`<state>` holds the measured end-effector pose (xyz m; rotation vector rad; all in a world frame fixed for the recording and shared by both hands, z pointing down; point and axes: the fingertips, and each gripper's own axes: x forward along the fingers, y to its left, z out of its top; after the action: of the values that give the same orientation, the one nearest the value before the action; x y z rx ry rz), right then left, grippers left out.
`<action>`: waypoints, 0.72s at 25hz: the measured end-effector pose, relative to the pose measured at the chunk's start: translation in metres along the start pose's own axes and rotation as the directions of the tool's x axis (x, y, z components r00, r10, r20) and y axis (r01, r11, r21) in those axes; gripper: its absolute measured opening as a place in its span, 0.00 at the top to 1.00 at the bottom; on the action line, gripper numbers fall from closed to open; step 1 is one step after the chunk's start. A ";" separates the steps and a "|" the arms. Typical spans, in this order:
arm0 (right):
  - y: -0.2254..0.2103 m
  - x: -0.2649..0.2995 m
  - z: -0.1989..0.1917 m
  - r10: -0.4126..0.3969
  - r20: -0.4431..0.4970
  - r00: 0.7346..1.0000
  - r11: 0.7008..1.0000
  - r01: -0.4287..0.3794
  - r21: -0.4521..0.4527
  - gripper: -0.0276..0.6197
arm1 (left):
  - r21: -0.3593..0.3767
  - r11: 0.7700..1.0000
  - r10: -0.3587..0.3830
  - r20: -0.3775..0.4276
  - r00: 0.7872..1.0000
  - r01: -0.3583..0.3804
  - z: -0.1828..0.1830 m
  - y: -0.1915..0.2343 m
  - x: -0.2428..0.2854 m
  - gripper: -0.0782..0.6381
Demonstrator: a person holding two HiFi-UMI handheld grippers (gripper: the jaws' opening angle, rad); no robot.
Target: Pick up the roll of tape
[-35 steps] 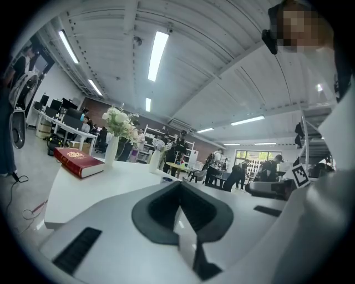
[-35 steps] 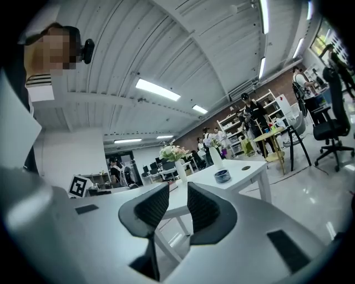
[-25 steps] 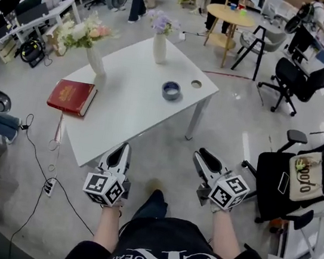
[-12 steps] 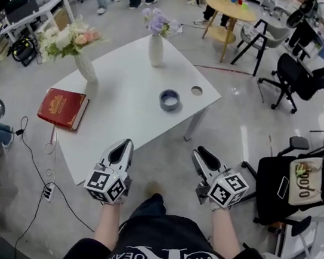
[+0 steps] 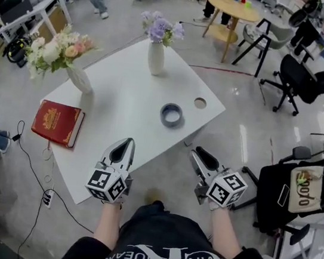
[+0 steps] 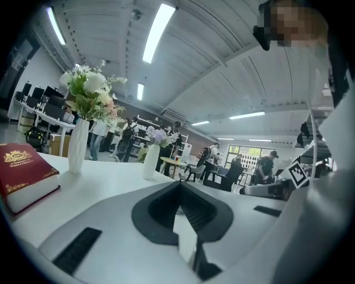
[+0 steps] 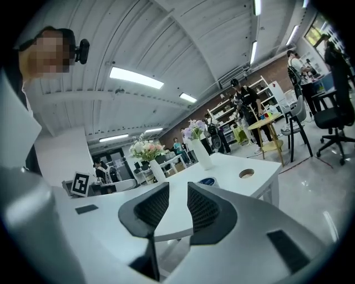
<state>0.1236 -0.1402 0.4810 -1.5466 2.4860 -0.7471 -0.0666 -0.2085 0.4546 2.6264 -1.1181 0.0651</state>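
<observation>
The roll of tape [image 5: 171, 114], dark grey-blue, lies flat on the white table [image 5: 124, 99] near its right end. In the right gripper view the roll of tape [image 7: 208, 181] sits just beyond the jaw tips, well apart from them. My left gripper [image 5: 127, 143] hangs over the table's near edge; its tips meet and nothing is held. In the left gripper view the left gripper [image 6: 179, 184] hides the tape. My right gripper [image 5: 197, 153] is off the table's near right corner, open and empty; the right gripper [image 7: 177, 191] shows a clear gap between its pads.
On the table stand a white vase of purple flowers [image 5: 156, 57], a second vase with pale flowers [image 5: 80, 79], a red book [image 5: 58, 122] and a round cable hole [image 5: 199, 103]. An office chair with a bag [image 5: 299, 187] stands at the right. Cables [image 5: 44, 190] run on the floor at the left.
Both grippers have advanced toward the table, which now sits nearer and lower in the head view. The left gripper's tips now overlap the table's near edge. The tape has not moved on the table.
</observation>
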 end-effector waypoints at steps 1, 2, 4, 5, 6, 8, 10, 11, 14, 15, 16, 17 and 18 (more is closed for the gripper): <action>-0.003 0.006 0.001 0.000 -0.005 1.000 1.000 0.000 -0.003 0.78 | 0.000 1.000 -0.001 0.001 1.000 0.001 0.002 0.004 0.006 0.89; -0.006 0.011 0.003 -0.001 -0.007 1.000 1.000 0.001 -0.005 0.78 | 0.000 1.000 -0.003 0.001 1.000 0.003 0.003 0.008 0.012 0.89; -0.013 0.021 0.006 -0.007 -0.008 1.000 1.000 0.007 0.001 0.78 | 0.000 1.000 -0.010 0.000 1.000 0.010 0.005 0.013 0.024 0.89; -0.016 0.025 0.007 -0.009 -0.008 1.000 1.000 0.009 0.008 0.78 | -0.001 1.000 -0.013 -0.003 1.000 0.013 0.005 0.015 0.028 0.89; -0.018 0.028 0.007 -0.008 -0.010 1.000 1.000 0.008 0.019 0.78 | -0.004 1.000 -0.015 -0.006 1.000 0.015 0.003 0.016 0.032 0.89; -0.022 0.032 0.008 -0.003 -0.012 1.000 0.999 0.003 0.050 0.78 | -0.012 1.000 -0.013 -0.015 1.000 0.013 0.000 0.019 0.038 0.89; -0.027 0.035 0.007 0.001 -0.022 1.000 0.998 0.001 0.061 0.78 | -0.021 1.000 -0.008 -0.028 1.000 0.007 -0.005 0.021 0.044 0.89; -0.030 0.037 0.006 0.001 -0.033 0.999 0.998 0.001 0.056 0.78 | -0.027 1.000 -0.004 -0.035 0.999 0.003 -0.009 0.022 0.047 0.89; -0.042 0.046 0.003 0.013 -0.070 0.997 0.999 -0.010 0.039 0.78 | -0.040 0.999 0.009 -0.051 0.999 -0.011 -0.016 0.025 0.057 0.89; -0.046 0.051 0.003 0.021 -0.080 0.997 0.999 -0.017 0.044 0.78 | -0.041 0.999 0.016 -0.053 0.998 -0.019 -0.017 0.026 0.060 0.89; -0.049 0.057 0.003 0.031 -0.090 0.995 0.998 -0.026 0.054 0.78 | -0.043 0.999 0.026 -0.055 0.998 -0.028 -0.017 0.029 0.063 0.89; -0.052 0.064 0.003 0.042 -0.102 0.994 0.997 -0.036 0.065 0.79 | -0.048 0.998 0.036 -0.055 0.998 -0.039 -0.017 0.031 0.065 0.89; -0.055 0.071 0.003 0.054 -0.115 0.992 0.996 -0.046 0.071 0.78 | -0.057 0.997 0.046 -0.053 0.998 -0.049 -0.016 0.033 0.068 0.89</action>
<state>0.1360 -0.2223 0.5150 -1.4514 2.5415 -0.9304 -0.0417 -0.2732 0.4886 2.5328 -1.1474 0.1082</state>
